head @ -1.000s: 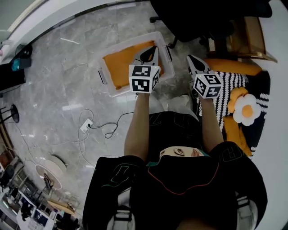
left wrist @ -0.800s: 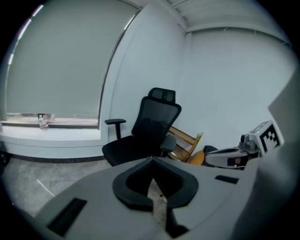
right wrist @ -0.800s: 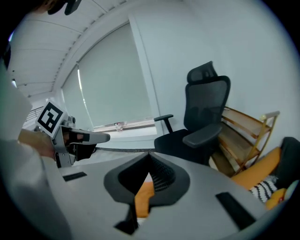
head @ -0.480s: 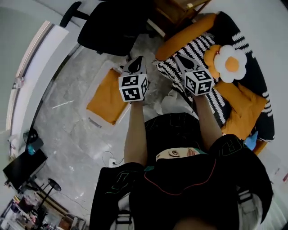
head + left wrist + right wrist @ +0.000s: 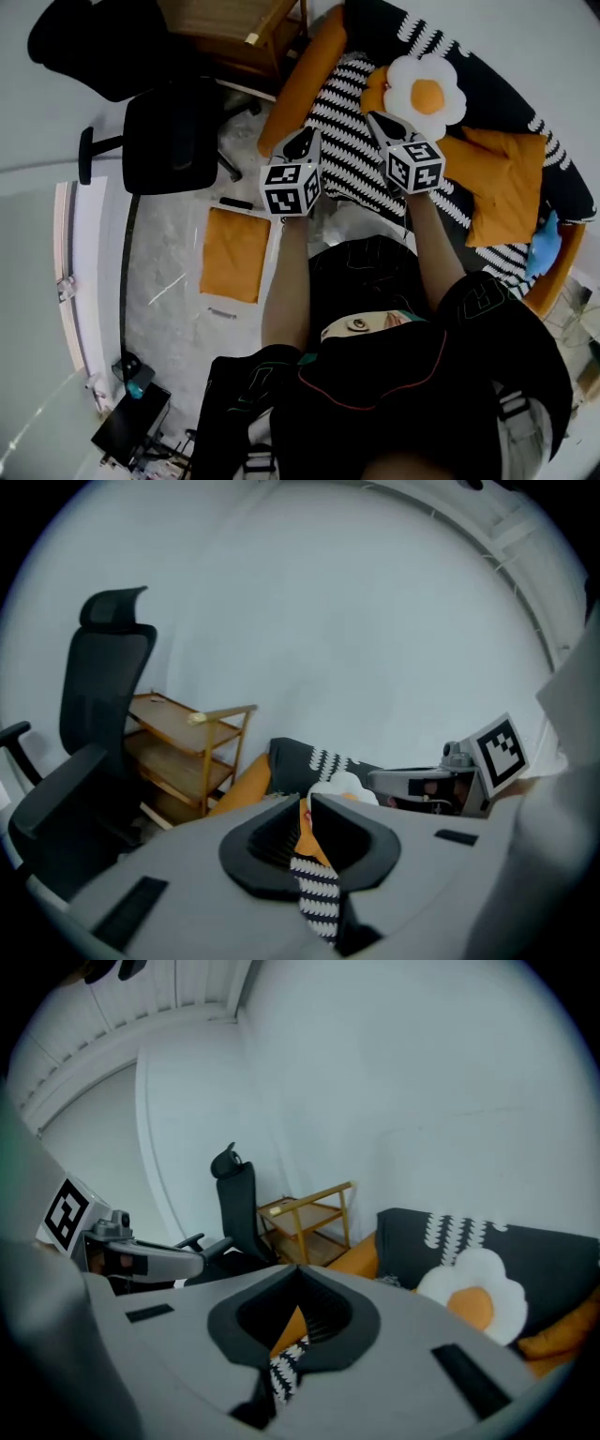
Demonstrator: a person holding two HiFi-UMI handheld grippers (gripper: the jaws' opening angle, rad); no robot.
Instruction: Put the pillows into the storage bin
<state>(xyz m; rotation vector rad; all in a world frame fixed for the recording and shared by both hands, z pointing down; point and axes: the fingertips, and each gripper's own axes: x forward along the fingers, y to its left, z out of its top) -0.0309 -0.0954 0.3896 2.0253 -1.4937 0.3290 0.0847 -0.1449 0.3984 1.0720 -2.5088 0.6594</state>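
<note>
A clear storage bin (image 5: 225,310) stands on the floor at the left with an orange pillow (image 5: 234,255) lying in it. On the sofa (image 5: 347,141) with its black and white striped cover lie a fried-egg pillow (image 5: 427,89) (image 5: 472,1297) and an orange pillow (image 5: 506,183). Both grippers hang over the sofa's near edge, side by side, holding nothing. My left gripper (image 5: 302,141) (image 5: 305,803) has just been opening and shows a narrow gap with nothing in it. The tips of my right gripper (image 5: 380,120) (image 5: 298,1274) meet, so it is shut and empty.
A black office chair (image 5: 173,131) stands left of the sofa, between it and the bin. A wooden shelf cart (image 5: 234,33) (image 5: 187,752) sits against the wall behind the chair. The sofa's orange arm (image 5: 300,80) runs beside the left gripper. A blue item (image 5: 548,251) lies at the sofa's right end.
The head view has swung from the bin to the sofa. Both grippers have moved from over the bin to over the striped sofa cover. The bin now lies lower left.
</note>
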